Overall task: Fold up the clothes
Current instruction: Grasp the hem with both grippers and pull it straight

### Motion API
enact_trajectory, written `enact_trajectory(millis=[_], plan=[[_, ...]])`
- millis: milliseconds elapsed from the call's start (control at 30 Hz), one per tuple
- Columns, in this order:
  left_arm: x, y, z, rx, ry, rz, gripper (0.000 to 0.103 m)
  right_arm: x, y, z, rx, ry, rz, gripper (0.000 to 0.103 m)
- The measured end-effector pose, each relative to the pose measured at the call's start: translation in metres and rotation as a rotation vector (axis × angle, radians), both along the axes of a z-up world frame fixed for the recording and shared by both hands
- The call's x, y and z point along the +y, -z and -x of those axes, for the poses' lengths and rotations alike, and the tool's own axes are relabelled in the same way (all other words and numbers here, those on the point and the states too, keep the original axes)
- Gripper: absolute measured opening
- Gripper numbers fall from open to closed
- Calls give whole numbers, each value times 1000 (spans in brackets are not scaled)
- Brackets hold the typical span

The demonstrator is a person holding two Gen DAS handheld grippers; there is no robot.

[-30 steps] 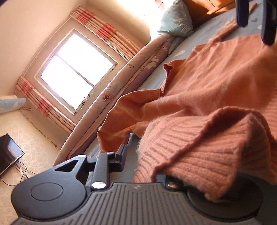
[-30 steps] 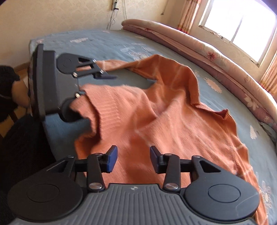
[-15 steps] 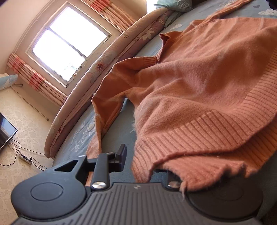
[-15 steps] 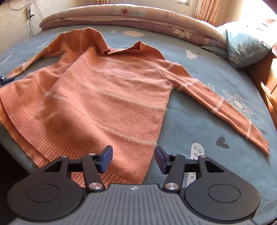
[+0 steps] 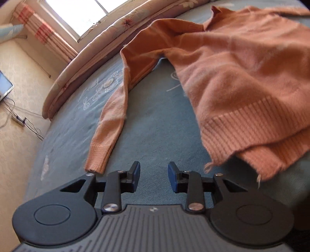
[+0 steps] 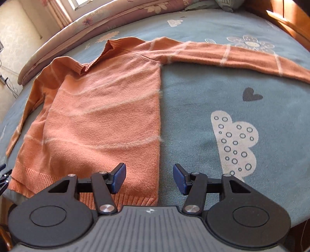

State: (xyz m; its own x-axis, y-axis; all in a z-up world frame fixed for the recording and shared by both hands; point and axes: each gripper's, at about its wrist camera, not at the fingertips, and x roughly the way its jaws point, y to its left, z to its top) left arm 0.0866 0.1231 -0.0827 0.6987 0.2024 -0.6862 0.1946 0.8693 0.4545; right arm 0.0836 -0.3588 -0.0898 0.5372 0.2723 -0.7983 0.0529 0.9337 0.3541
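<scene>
the orange sweater [image 6: 100, 120] lies spread on the bed [image 6: 203, 108], front side flat on the blue-grey bedspread printed with white flowers, a dark heart [image 6: 251, 94] and a bubbly white cloud [image 6: 235, 143]. in the right wrist view its body runs from the ribbed hem near the camera up to the collar [image 6: 108, 48], one sleeve [image 6: 232, 56] stretches out straight to the right across the bedspread, and the other sleeve [image 6: 25, 114] trails down along the left side of the body. the right claw [image 6: 149, 178] hovers over the near right corner of the hem with its jaws apart and nothing between the pads (the left pad sits above the knit, the right one above bare bedspread); no grip on the fabric shows. in the left wrist view the left claw [image 5: 154, 179] is also released, its jaws have just been opening, and only bedspread shows in the gap. the ribbed cuff [image 5: 96, 157] of the near sleeve lies just beyond its left finger, while the hem corner [image 5: 242, 143] rests rumpled and doubled over, just to the right, apart from the pads. a rolled floral quilt [image 5: 93, 52] lines the far edge of the bed under a bright window [image 5: 81, 13] with striped curtains [image 5: 46, 36].
</scene>
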Motion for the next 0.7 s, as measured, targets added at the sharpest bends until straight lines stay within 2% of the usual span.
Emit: enact_trajectory(millis=[100,300,367,467,500,567,633,700], plan=[[7,-13,-13,28,-14,237,39,-3,12,-1,41,9,-74,59],[21,-11,-50,144,-79,594,40,-1,22,2,42,-3,-172,61],[26,-1,-65,212,-115,671,41,-1,23,2,38,-8,-189,61],[33,9,-73,267,-171,744,43,-4,25,4,50,-11,-224,61],[35,11,-72,279,-174,765,46,-5,25,5,56,-15,-237,61],[37,13,-70,309,-161,828,65,-9,27,11,63,-18,-279,61],[36,13,-68,332,-158,855,70,-12,31,15,80,-21,-351,61],[33,13,-71,337,-155,848,70,-12,36,17,89,-28,-413,62]])
